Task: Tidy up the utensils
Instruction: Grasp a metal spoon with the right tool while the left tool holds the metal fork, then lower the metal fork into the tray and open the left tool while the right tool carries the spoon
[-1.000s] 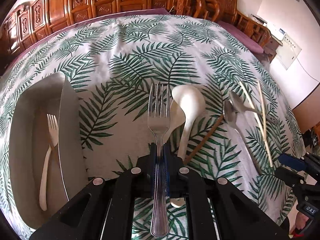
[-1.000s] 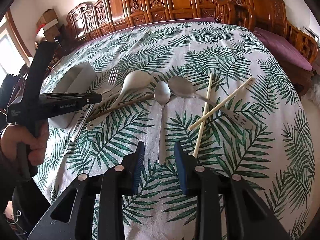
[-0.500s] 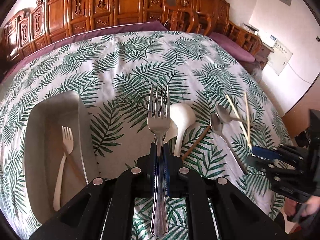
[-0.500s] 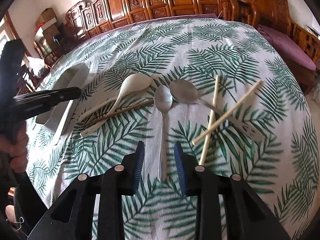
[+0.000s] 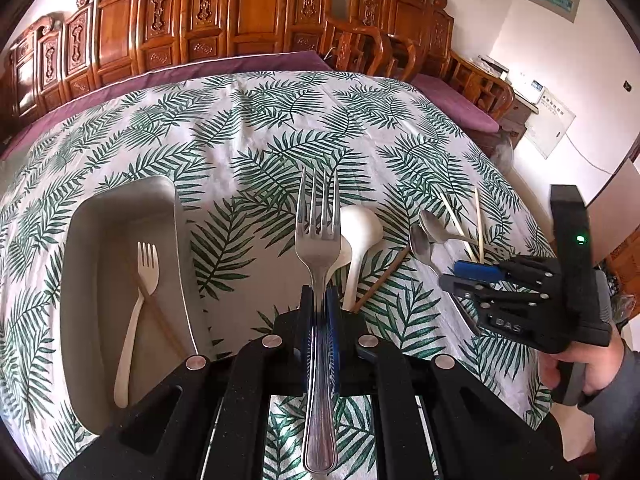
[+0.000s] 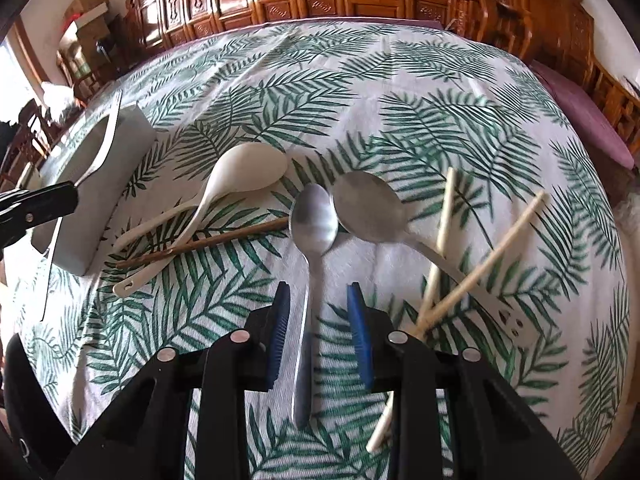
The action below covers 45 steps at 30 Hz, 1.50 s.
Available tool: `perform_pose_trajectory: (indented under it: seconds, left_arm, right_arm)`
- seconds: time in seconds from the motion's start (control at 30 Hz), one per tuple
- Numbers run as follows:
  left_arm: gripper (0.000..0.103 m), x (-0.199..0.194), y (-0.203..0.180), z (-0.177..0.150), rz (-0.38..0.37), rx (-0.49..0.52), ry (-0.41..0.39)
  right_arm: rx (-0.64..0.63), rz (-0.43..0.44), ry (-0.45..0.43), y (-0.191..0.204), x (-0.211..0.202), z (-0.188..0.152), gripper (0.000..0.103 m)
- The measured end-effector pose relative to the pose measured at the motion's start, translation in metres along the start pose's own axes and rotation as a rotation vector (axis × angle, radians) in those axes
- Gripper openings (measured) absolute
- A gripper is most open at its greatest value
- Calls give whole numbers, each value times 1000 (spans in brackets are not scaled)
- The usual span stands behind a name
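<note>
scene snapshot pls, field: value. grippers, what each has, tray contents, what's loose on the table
left gripper: shut on the steel fork, tines forward, above the leaf-print tablecloth
right gripper: open, jaws just closing, either side of the small steel spoon, pads clear of its handle
grey rectangular tray: white plastic fork, brown chopstick
loose: white rice paddle, large steel spoon, pale chopsticks, another brown chopstick

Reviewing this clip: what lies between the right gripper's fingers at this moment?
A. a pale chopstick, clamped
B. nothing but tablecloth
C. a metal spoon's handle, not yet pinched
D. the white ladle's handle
C: in the right wrist view the smaller metal spoon runs its handle between the right gripper, whose blue pads stand clear on either side.
</note>
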State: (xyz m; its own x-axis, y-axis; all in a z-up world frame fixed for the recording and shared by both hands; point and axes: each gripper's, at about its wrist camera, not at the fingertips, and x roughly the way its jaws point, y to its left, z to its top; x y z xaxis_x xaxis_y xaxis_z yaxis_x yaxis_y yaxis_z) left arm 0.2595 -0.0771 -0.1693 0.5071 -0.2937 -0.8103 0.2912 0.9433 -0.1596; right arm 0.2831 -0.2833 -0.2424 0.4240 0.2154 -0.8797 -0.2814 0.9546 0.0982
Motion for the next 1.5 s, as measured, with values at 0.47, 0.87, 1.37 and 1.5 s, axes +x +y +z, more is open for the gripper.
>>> perform_pose_trajectory:
  seconds: [0.47,0.87,1.37,1.5]
  left_arm:
    - [6,-4,8,-5,-13,-9,-6]
    - [6,-14,11,-2,-13,-12,-28]
    - [6,-48,56,10,39,-61,-85]
    - [6,-57,78,14,77,-75,-95]
  right_arm:
    - [-38,-66,43,9,4,2,7]
    - [-49,-73,12,16,-7,2,3]
    - [-130,2,-90,77,-49,39,4]
    - [-164,33,-109,106,-54,55,4]
